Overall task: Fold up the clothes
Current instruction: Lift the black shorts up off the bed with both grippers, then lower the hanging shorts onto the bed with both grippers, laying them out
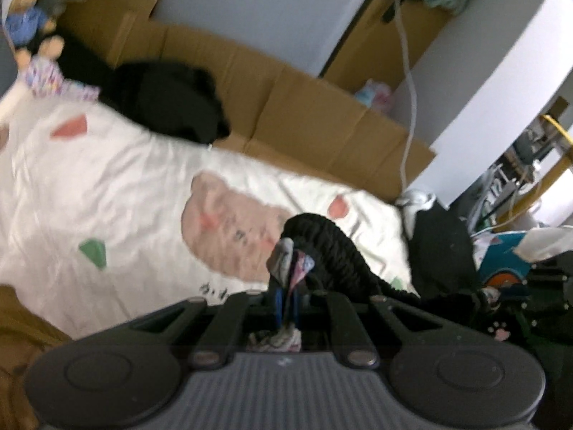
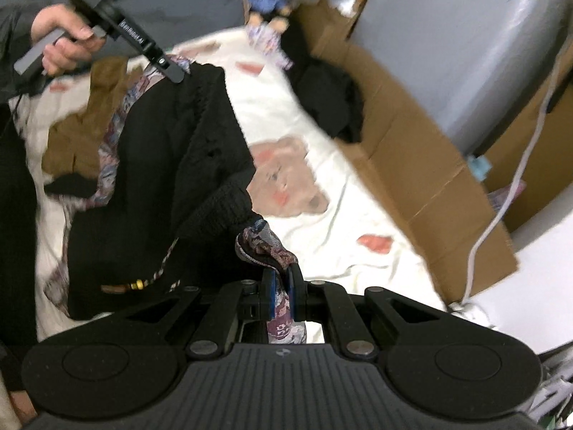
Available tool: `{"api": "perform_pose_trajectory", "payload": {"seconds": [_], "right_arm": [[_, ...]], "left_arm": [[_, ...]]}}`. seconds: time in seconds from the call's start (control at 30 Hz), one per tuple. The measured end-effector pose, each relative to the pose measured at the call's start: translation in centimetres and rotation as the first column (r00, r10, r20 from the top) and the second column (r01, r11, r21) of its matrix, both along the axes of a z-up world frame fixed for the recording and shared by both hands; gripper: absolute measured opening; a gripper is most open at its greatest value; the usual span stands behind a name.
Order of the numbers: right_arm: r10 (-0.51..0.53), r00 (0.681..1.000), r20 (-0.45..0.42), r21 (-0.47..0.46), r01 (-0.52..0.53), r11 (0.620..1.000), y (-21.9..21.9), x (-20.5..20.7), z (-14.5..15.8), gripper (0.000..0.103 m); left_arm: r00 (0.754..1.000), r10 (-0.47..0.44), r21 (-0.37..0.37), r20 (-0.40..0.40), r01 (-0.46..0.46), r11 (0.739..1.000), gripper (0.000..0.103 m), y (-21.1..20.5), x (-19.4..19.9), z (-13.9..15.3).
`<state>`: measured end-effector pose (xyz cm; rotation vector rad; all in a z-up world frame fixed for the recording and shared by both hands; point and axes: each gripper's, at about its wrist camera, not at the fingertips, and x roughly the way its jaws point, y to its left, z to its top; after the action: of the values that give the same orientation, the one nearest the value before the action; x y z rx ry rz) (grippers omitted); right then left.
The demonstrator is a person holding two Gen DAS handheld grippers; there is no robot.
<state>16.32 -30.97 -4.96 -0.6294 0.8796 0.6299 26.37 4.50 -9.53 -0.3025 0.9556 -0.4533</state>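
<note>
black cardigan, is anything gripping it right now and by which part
Both: the right gripper and left gripper each pinch the black cardigan by its patterned lining edge, one at each end.

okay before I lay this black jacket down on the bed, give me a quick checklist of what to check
1. Left gripper clamped on the black jacket lining: ok.
2. Right gripper clamped on the patterned lining: ok.
3. Jacket spread between both grippers: ok, though bunched.
4. White bedsheet ahead free of clutter: ok.
5. Brown garment under the jacket's left part: not ok.
6. Black clothes pile out of the way: ok.
</note>
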Motion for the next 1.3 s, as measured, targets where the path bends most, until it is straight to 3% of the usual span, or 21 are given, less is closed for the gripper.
{"api": "perform_pose_trajectory", "payload": {"seconds": [0.1,0.37,0.47,0.5,0.57,0.67,0.87,1.1,1.3], "right_arm": [[0.018,0.999,-0.034,-0.019,-0.019,1.000,0.2,0.2,-2.8,0.007],[0.043,0.983,-0.177,-0.005,-0.044,0.999,-0.1,-1.0,-10.7,0.009],[0.061,0.964,-0.258,0.029,-0.055,0.998,0.1,-2.2,-12.7,0.019],[0.073,0.958,-0.276,0.036,-0.066,0.997,0.2,-2.5,-12.9,0.031],[0.107,0.951,-0.290,0.054,-0.095,0.994,0.2,-3.1,-12.8,0.045],[0.107,0.961,-0.255,0.084,-0.089,0.993,-0.4,-3.3,-11.9,0.050],[0.117,0.966,-0.232,0.056,-0.107,0.993,-1.2,-2.8,-11.7,0.052],[0.257,0.933,-0.253,0.013,-0.262,0.965,0.9,-2.0,-13.3,0.052],[0.253,0.921,-0.296,0.005,-0.264,0.965,2.0,-0.1,-15.3,0.048]], "left_arm": [[0.999,-0.011,-0.005,-0.031,0.011,1.000,0.006,-0.4,0.4,-2.0],[0.987,-0.084,0.065,-0.136,0.093,0.994,0.007,-2.5,1.0,-7.1],[0.983,-0.092,0.067,-0.160,0.103,0.992,0.008,-2.6,0.9,-8.1],[0.982,-0.090,0.064,-0.163,0.101,0.993,0.008,-2.4,0.9,-8.3],[0.982,-0.085,0.058,-0.171,0.097,0.994,0.008,-2.1,0.9,-8.8],[0.980,-0.079,0.049,-0.181,0.089,0.995,0.008,-1.6,0.8,-9.3],[0.980,-0.079,0.038,-0.180,0.088,0.995,0.008,-1.3,0.6,-9.3],[0.981,-0.079,0.019,-0.180,0.083,0.996,0.008,-1.0,0.4,-9.1],[0.980,-0.083,0.009,-0.181,0.086,0.996,0.008,-0.7,0.4,-9.3]]}}
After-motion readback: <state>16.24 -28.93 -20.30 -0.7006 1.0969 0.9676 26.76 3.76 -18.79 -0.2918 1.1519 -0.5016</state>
